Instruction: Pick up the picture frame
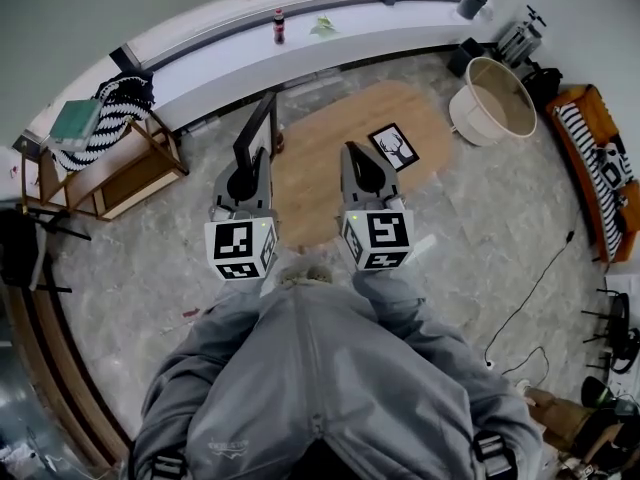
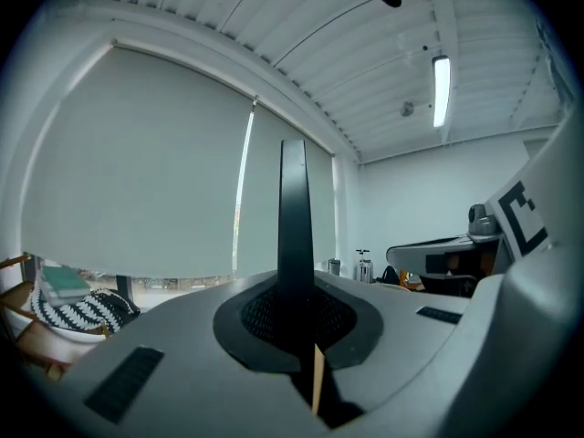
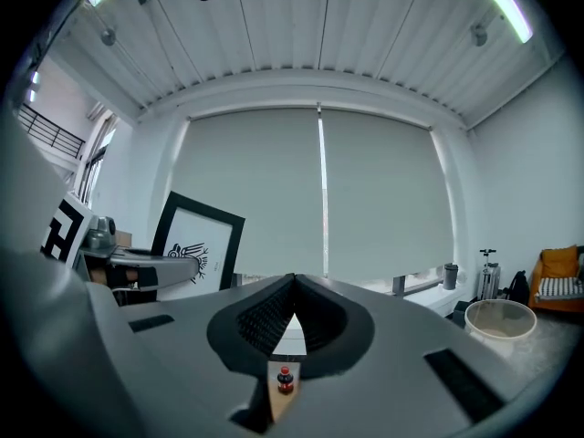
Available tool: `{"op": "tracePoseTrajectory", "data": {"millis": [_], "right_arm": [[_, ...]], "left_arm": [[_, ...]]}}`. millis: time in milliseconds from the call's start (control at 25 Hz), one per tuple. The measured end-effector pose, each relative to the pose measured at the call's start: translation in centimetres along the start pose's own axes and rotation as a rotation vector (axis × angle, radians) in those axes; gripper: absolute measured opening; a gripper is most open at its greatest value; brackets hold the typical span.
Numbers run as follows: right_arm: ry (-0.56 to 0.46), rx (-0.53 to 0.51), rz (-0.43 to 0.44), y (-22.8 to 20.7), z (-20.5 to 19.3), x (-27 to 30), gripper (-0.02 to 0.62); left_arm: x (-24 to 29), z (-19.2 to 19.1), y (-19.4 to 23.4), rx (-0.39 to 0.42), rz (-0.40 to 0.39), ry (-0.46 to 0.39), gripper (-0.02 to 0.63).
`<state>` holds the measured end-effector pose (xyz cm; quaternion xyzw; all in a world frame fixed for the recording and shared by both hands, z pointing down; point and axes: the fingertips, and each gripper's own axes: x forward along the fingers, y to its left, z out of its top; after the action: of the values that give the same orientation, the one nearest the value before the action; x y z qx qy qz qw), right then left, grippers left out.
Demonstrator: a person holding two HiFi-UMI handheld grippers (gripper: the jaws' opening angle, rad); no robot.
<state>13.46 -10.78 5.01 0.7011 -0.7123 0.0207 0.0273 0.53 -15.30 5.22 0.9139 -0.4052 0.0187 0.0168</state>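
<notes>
The left gripper (image 2: 294,310) has its jaws clamped on 1 edge of the black-rimmed rectangular picture frame (image 2: 294,203), which stands upright between them, probably for a steady carry, while the right gripper (image 3: 292,292) has its jaws closed on nothing.

A bright, white room with pale blinds (image 3: 319,199) drawn over a long window wall.

The ribbed white ceiling (image 3: 301,35) carries a lit strip light (image 2: 442,89). A long white ledge (image 1: 300,53) runs under the windows with a small dark bottle (image 1: 279,26) standing on it. The floor (image 1: 480,228) is grey mottled stone, and an oval wooden board (image 1: 330,158) lies in the middle of it. At the left stands a wooden rack (image 1: 110,173) holding a striped cushion (image 1: 115,108). At the right are a round white tub (image 1: 497,98) and an orange bench (image 1: 600,168).
</notes>
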Motion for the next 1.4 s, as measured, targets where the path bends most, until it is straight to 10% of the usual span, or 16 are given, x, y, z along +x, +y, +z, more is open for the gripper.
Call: {"op": "tracePoseTrajectory", "data": {"millis": [1400], "right_arm": [[-0.06, -0.055, 0.047, 0.4, 1.9, -2.0, 0.031]], "left_arm": [[-0.5, 2.4, -2.8, 0.082, -0.001, -0.077, 0.025]]}}
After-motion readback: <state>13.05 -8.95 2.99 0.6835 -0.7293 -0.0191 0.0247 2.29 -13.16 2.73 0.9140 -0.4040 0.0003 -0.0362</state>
